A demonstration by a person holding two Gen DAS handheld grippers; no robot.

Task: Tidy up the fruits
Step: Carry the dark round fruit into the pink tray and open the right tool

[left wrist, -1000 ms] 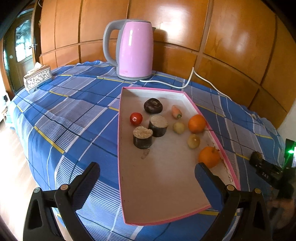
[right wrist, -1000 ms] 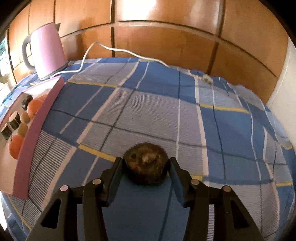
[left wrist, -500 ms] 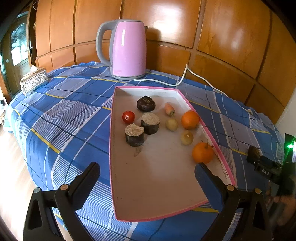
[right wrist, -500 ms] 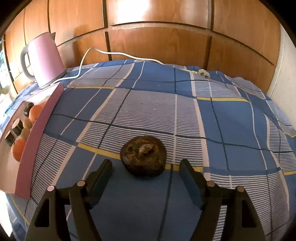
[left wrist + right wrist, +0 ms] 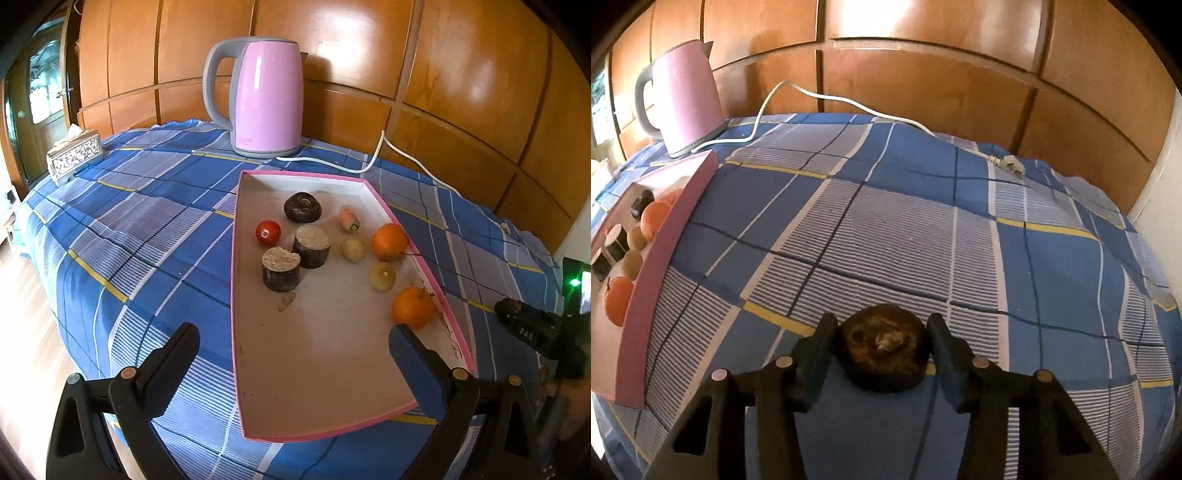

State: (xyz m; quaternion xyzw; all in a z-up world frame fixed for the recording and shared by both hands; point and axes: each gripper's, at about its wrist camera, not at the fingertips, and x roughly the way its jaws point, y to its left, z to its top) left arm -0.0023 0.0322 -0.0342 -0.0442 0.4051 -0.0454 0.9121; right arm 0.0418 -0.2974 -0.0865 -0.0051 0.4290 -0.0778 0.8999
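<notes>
Right gripper (image 5: 882,345): jaws closing, pads pressing the dark round fruit (image 5: 884,349) on the blue checked cloth (image 5: 905,229).
Left gripper (image 5: 291,354): wide, empty, over the pink tray (image 5: 236,295).
Tray: at 9 o'clock from the fruit.

A blue plaid cloth (image 5: 155,229) covers the desk; on it sit a pink tray (image 5: 236,295), kettle (image 5: 267,96), tissue box (image 5: 74,157), cord (image 5: 849,101) and a dark fruit (image 5: 884,350).

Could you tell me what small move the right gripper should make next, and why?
Probably lift: the right gripper is closing, its fingers flanking the dark fruit on the cloth. Then carry it left to the tray.
</notes>
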